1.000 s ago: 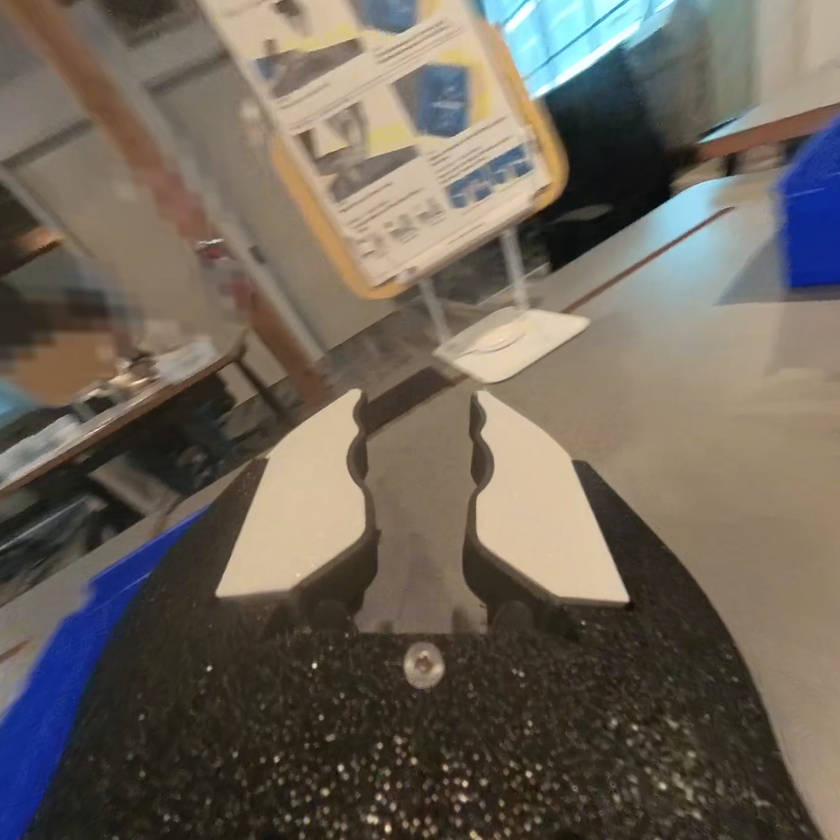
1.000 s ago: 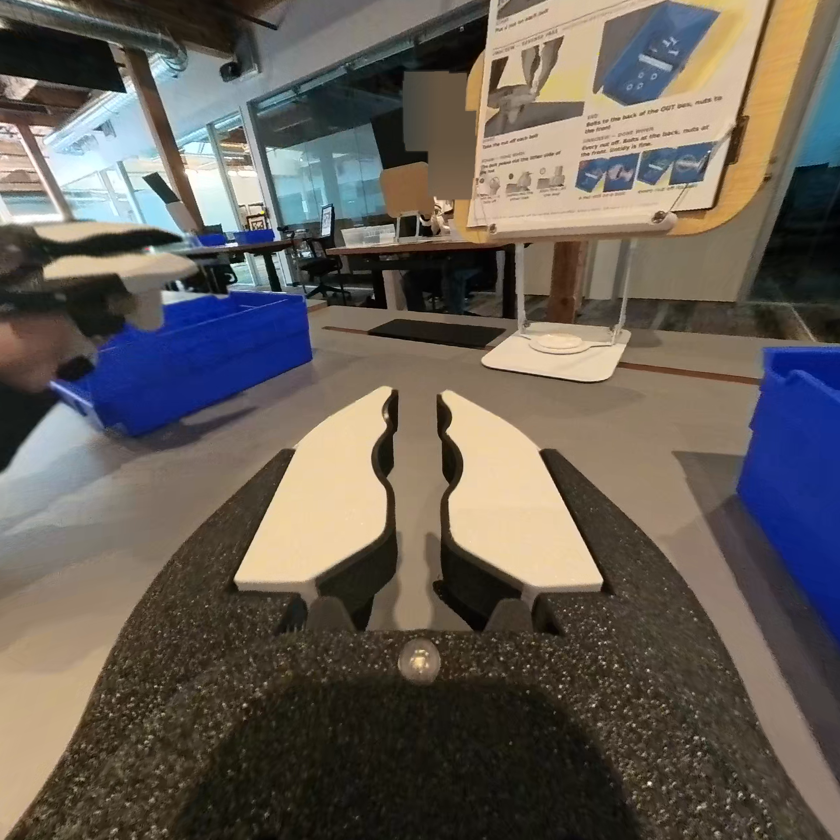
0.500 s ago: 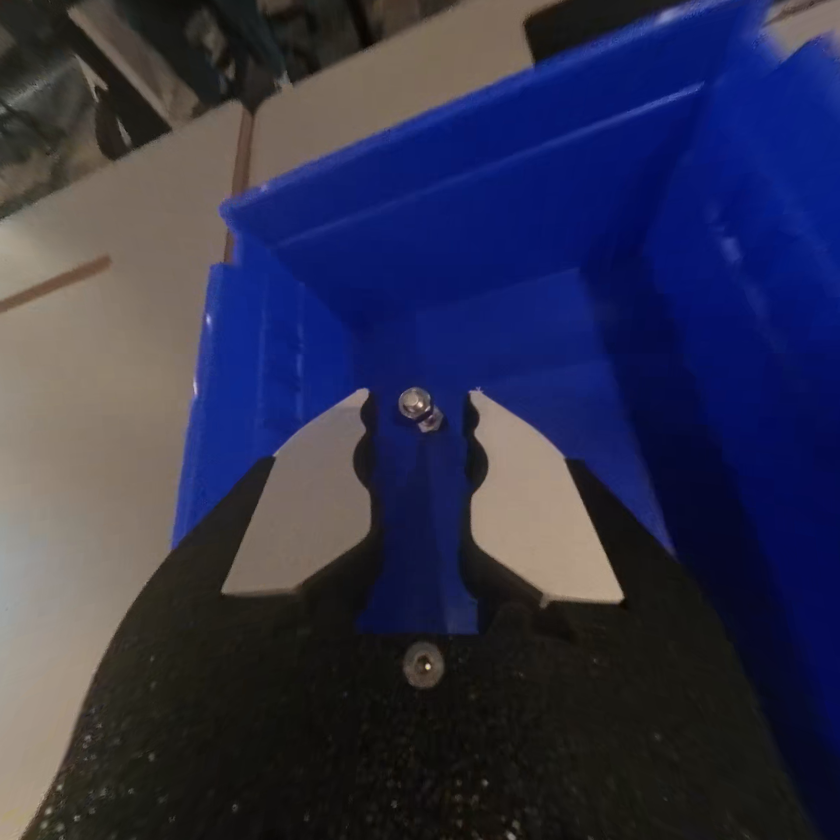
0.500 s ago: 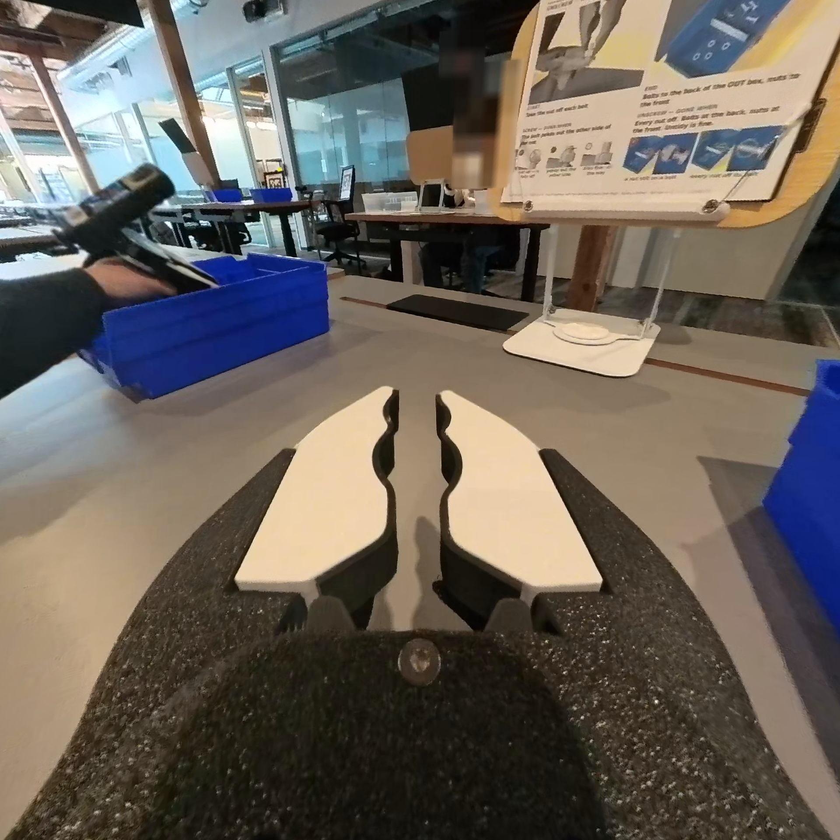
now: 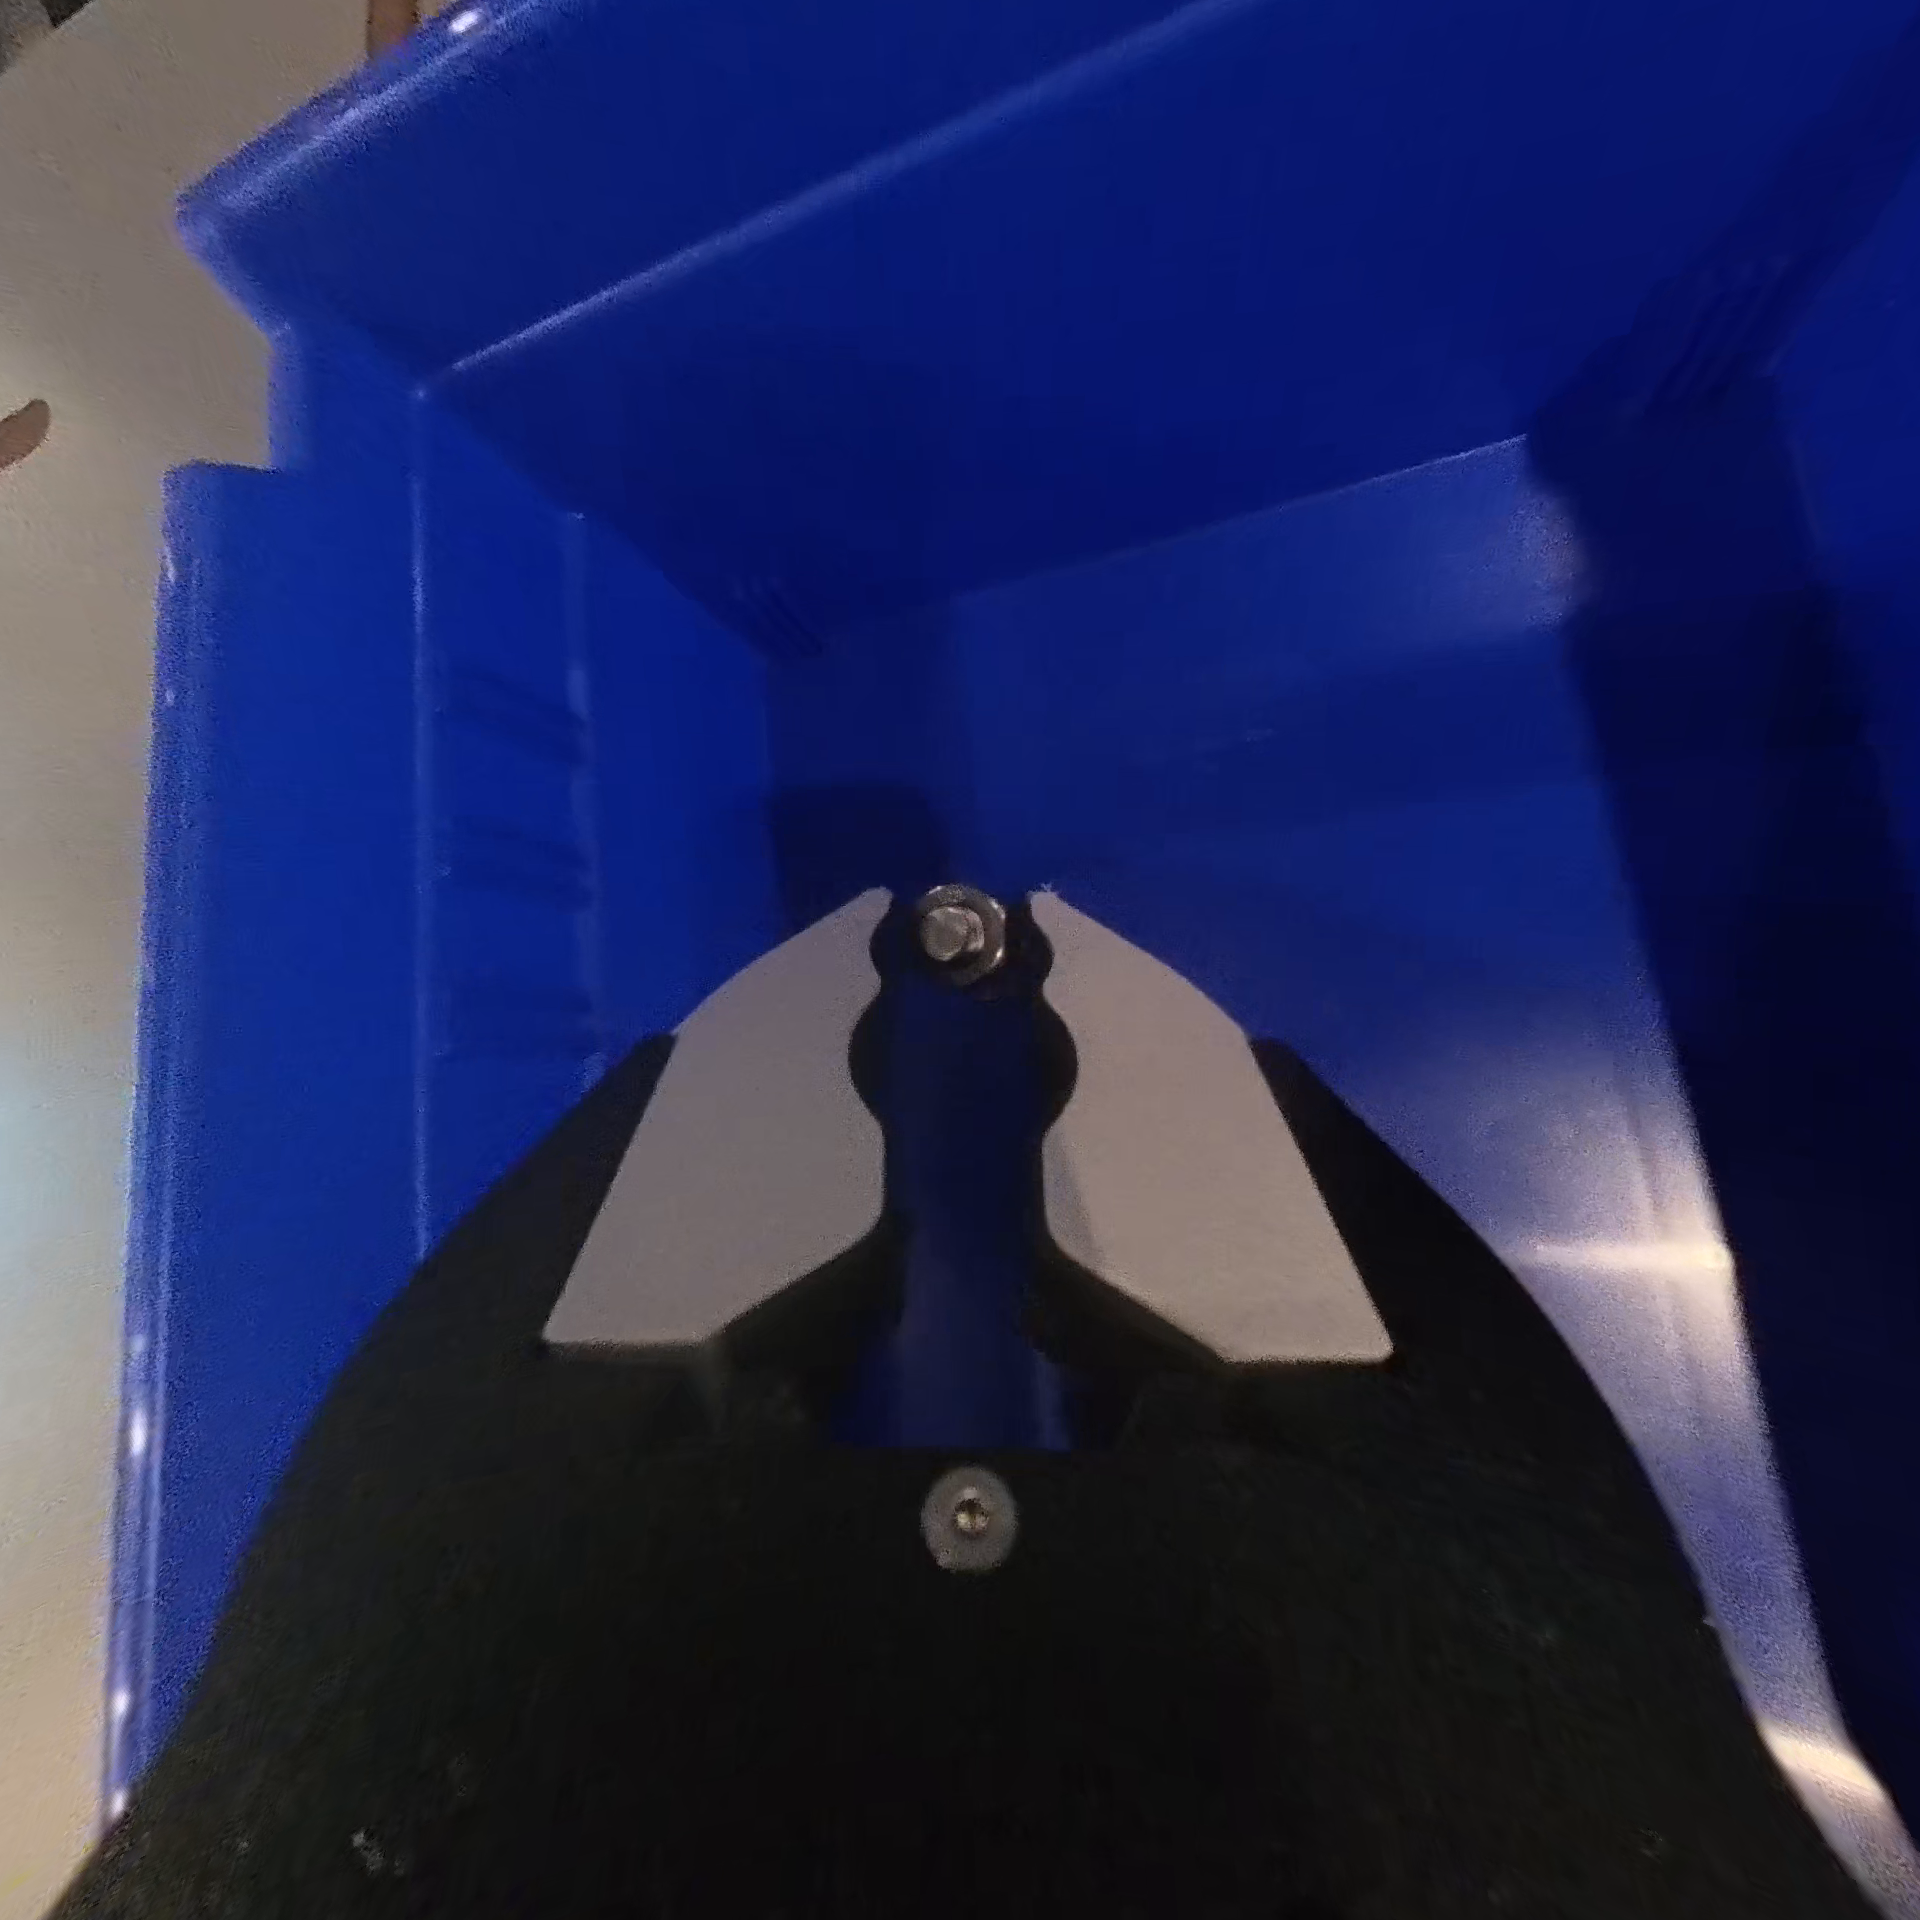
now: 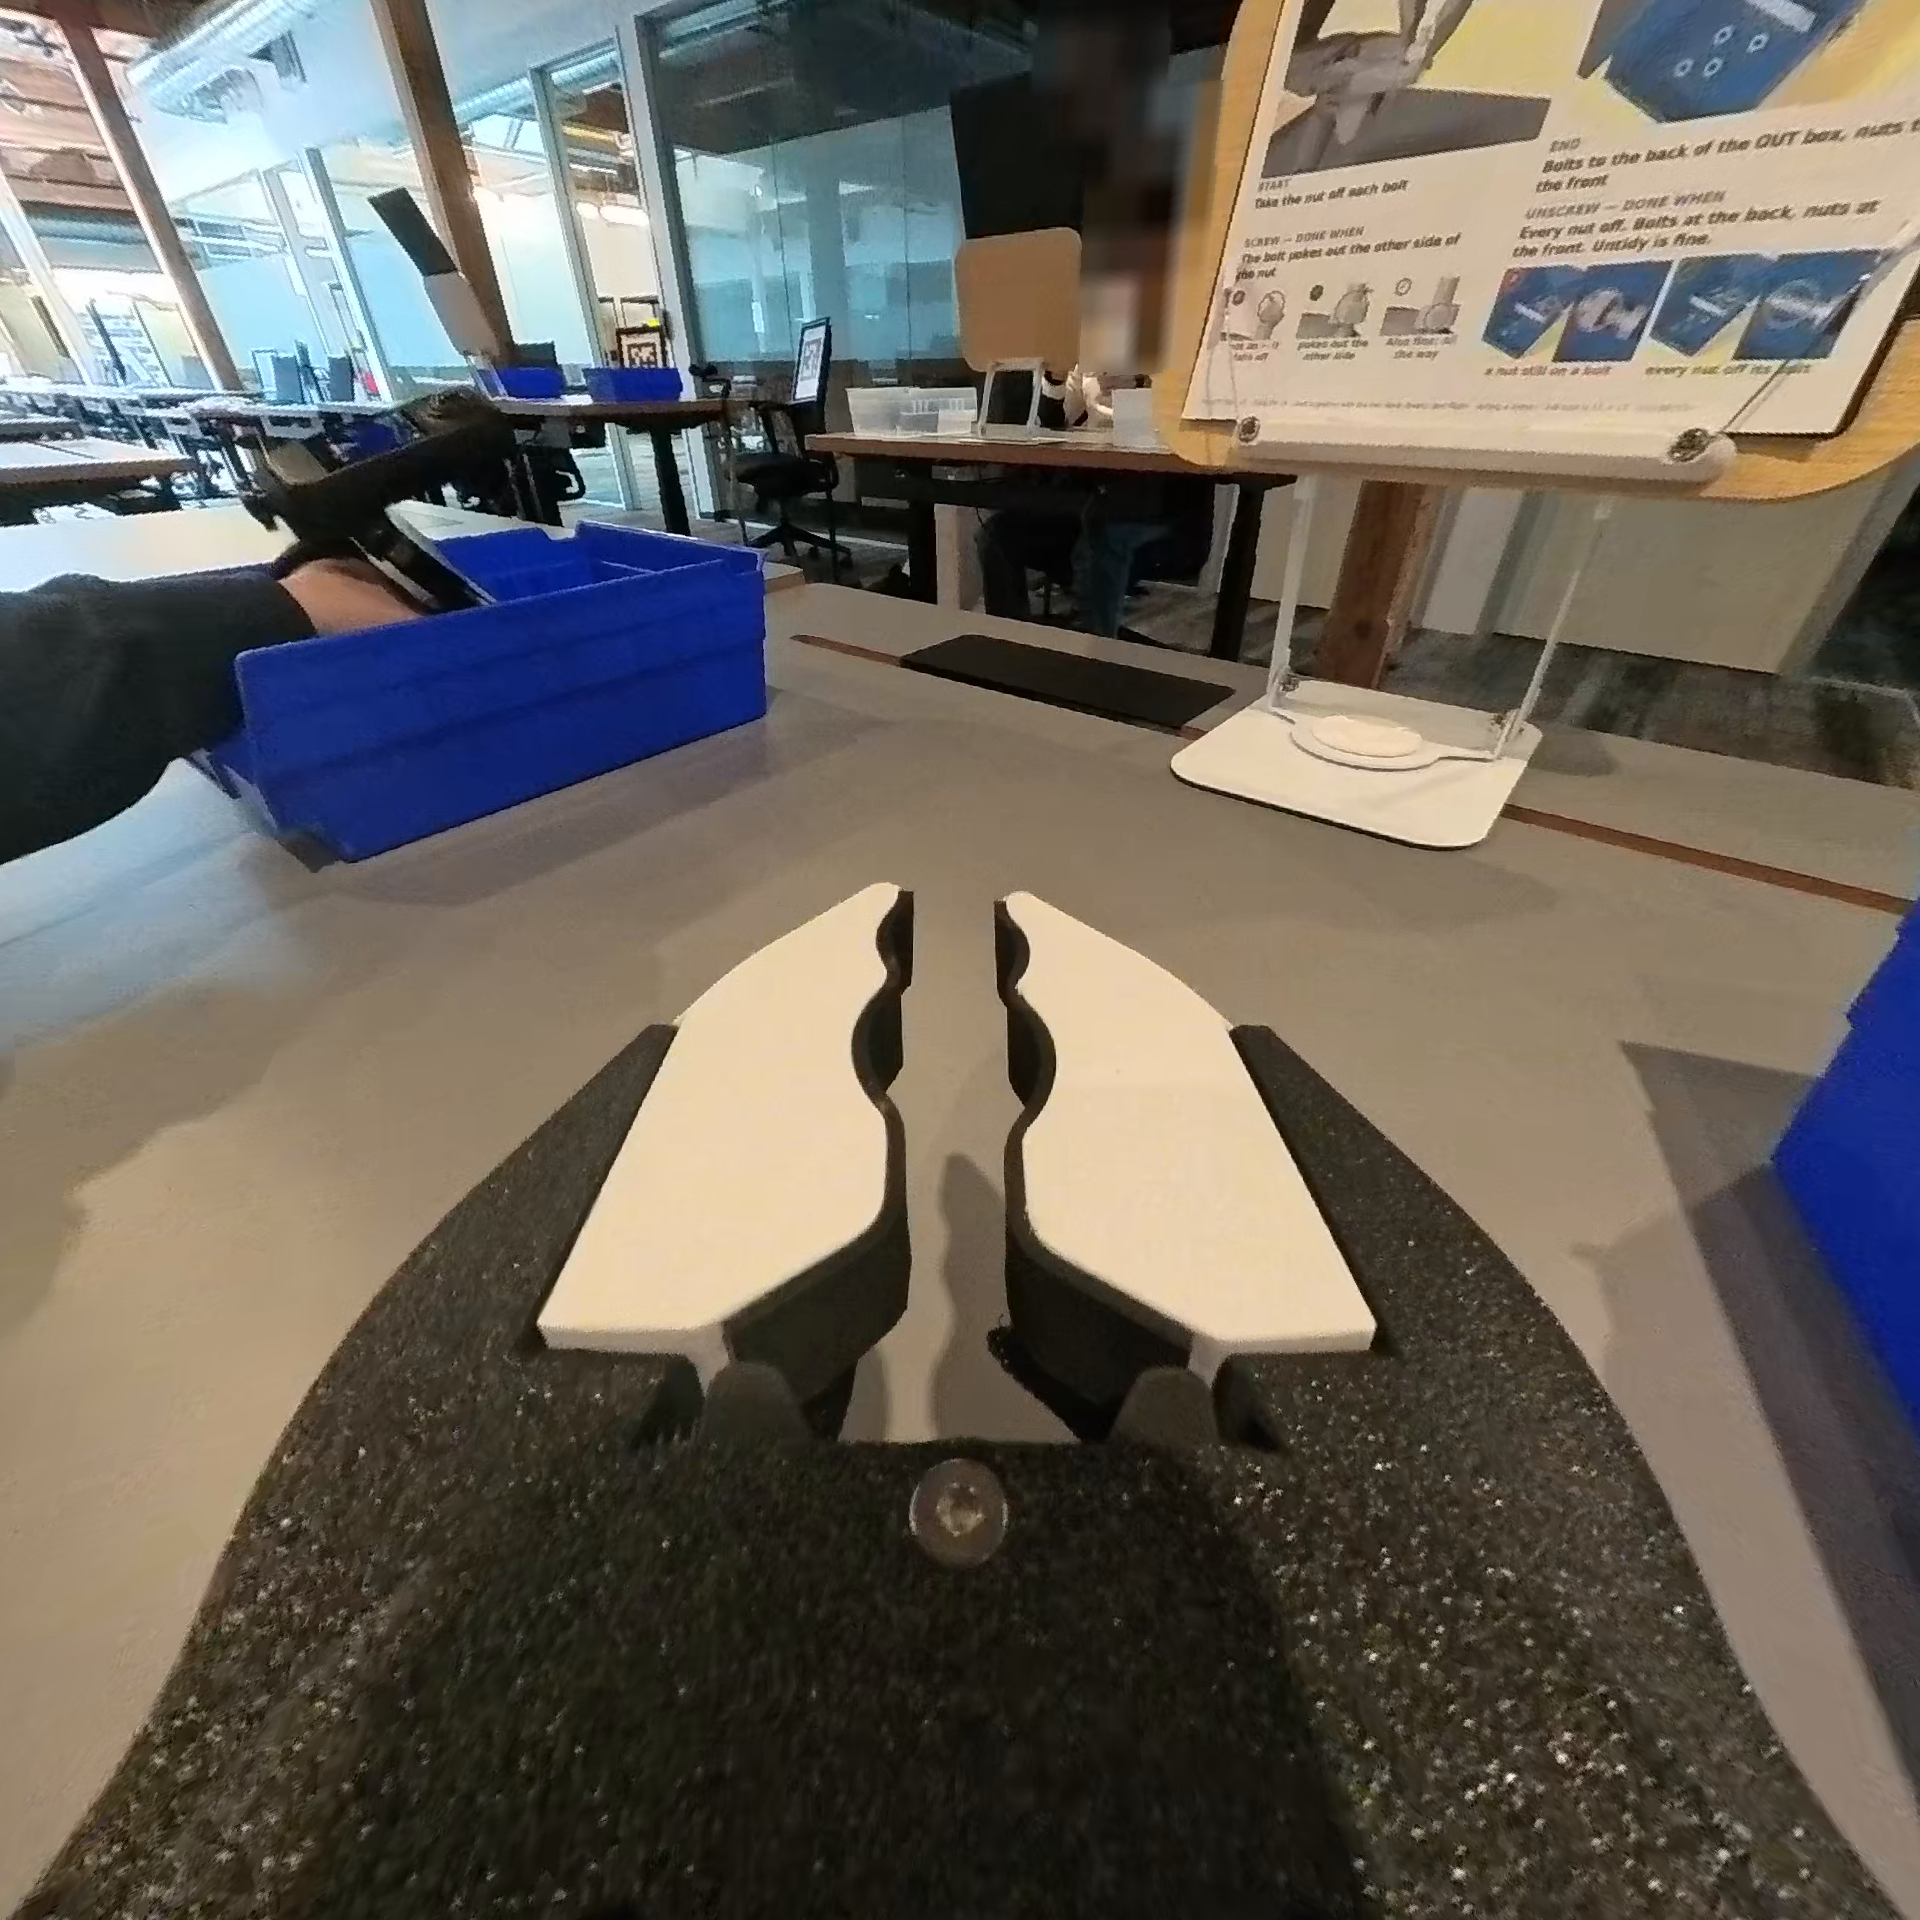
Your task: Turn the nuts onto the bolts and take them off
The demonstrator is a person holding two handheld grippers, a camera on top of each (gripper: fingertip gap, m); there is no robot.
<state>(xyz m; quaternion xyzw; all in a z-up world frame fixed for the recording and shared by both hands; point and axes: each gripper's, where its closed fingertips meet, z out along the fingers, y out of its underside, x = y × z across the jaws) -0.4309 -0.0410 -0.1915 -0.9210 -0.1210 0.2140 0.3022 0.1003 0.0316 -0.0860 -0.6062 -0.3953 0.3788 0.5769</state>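
Observation:
In the left wrist view, my left gripper point(image 5: 961, 914) reaches down into a blue bin point(image 5: 935, 416). Its fingertips sit on either side of a small steel bolt with a nut on it point(image 5: 958, 940), which lies at the bin's bottom corner. The jaws stand narrow, with the pads against the bolt. The right wrist view shows this gripper point(image 6: 457, 582) tilted into the same bin point(image 6: 499, 717) at the left, held by a hand in a dark sleeve. My right gripper point(image 6: 954, 914) hovers over the grey table point(image 6: 416, 1039), empty, its jaws a narrow gap apart.
A second blue bin point(image 6: 1870, 1143) stands at the right edge. An instruction board on a white-footed stand point(image 6: 1351, 769) and a black mat point(image 6: 1060, 675) are at the table's far side. Other desks and chairs lie beyond. The left gripper's tips are roughly 55 centimeters from the right gripper's.
My left gripper swung from the table down into the blue bin, moved onto the bolt, and its jaws narrowed around it. My right gripper turned a little to the left, jaws unchanged.

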